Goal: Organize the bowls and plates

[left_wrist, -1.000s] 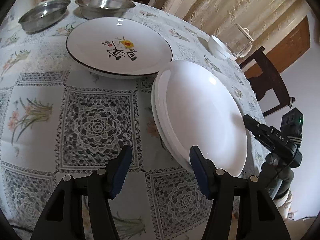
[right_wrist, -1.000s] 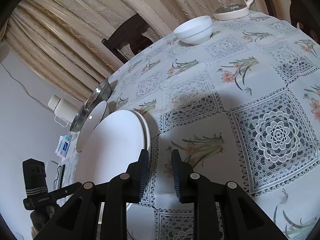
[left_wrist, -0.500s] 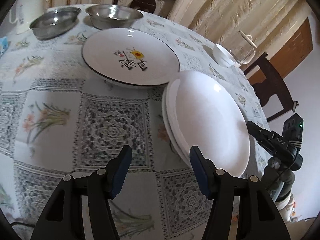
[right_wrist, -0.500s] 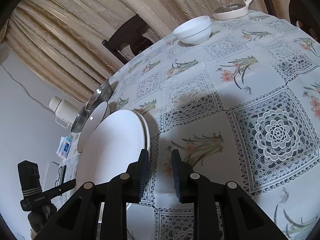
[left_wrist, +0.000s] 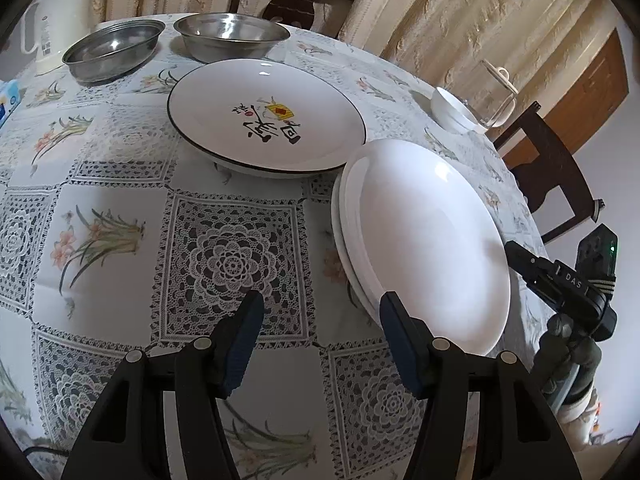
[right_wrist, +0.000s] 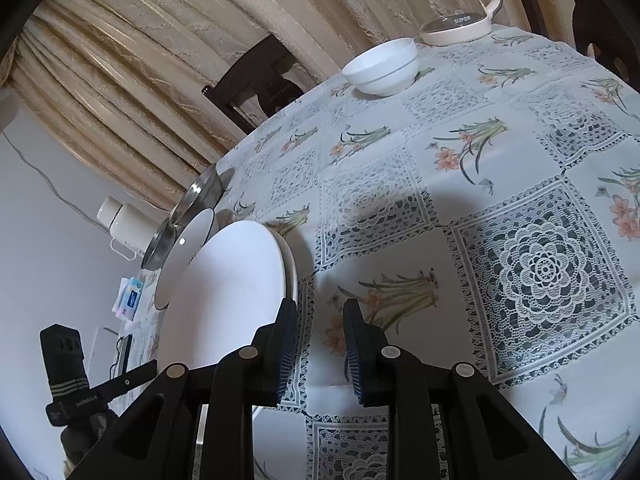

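A stack of plain white plates (left_wrist: 424,240) lies near the table's right edge, just ahead and right of my left gripper (left_wrist: 322,304), which is open and holds nothing. Its right finger (left_wrist: 394,320) is close to the stack's near rim. Behind the stack sits a black-rimmed painted plate (left_wrist: 268,120), then two steel bowls (left_wrist: 114,48) (left_wrist: 232,36). A small white bowl (left_wrist: 456,110) stands far right. In the right wrist view the plates (right_wrist: 228,292) lie left of my right gripper (right_wrist: 320,312), narrowly open and empty, and the white bowl (right_wrist: 382,66) is far back.
A glass kettle (right_wrist: 460,20) stands behind the white bowl, and a white jug (left_wrist: 48,36) at the far left. A camera on a tripod (left_wrist: 576,280) stands off the table beside the plates. Dark chairs (left_wrist: 552,176) ring the flowered tablecloth (left_wrist: 224,256).
My left gripper has drawn back and shifted, so the steel bowls and painted plate sit lower and fuller in view. The right gripper has barely moved. Both stay empty.
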A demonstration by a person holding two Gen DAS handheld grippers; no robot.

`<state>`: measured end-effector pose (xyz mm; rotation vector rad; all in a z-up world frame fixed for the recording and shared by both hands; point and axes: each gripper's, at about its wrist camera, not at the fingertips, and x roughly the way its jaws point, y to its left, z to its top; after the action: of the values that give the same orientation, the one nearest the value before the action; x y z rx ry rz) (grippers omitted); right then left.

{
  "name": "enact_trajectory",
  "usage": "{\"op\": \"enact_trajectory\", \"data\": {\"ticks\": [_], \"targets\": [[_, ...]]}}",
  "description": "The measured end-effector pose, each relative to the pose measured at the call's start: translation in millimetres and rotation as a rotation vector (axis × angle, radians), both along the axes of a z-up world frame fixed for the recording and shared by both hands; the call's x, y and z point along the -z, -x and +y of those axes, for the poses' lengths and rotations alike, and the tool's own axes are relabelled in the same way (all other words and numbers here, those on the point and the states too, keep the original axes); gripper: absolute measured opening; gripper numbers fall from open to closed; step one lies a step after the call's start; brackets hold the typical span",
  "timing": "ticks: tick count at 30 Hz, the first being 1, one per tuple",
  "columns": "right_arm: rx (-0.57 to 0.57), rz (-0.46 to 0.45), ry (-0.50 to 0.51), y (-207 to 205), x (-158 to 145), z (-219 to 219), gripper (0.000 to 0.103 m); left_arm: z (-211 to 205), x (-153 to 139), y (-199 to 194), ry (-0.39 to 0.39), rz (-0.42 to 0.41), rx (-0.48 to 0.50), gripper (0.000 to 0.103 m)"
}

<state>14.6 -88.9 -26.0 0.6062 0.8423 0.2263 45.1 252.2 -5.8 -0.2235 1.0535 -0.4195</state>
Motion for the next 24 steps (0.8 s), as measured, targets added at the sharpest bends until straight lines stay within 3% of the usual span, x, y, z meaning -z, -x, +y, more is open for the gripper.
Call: {"op": "enact_trajectory", "data": {"ticks": [9,24], "targets": [[0.013,-0.009,0.009,0,-6,-2,0.027,-9,2,-1,0.009,0.006,0.019,0.061],[-0.035,-0.043,0.04,-26,-34,18,0.032,24,-16,-17,0.068,-0.043,-0.067,0.061]]}}
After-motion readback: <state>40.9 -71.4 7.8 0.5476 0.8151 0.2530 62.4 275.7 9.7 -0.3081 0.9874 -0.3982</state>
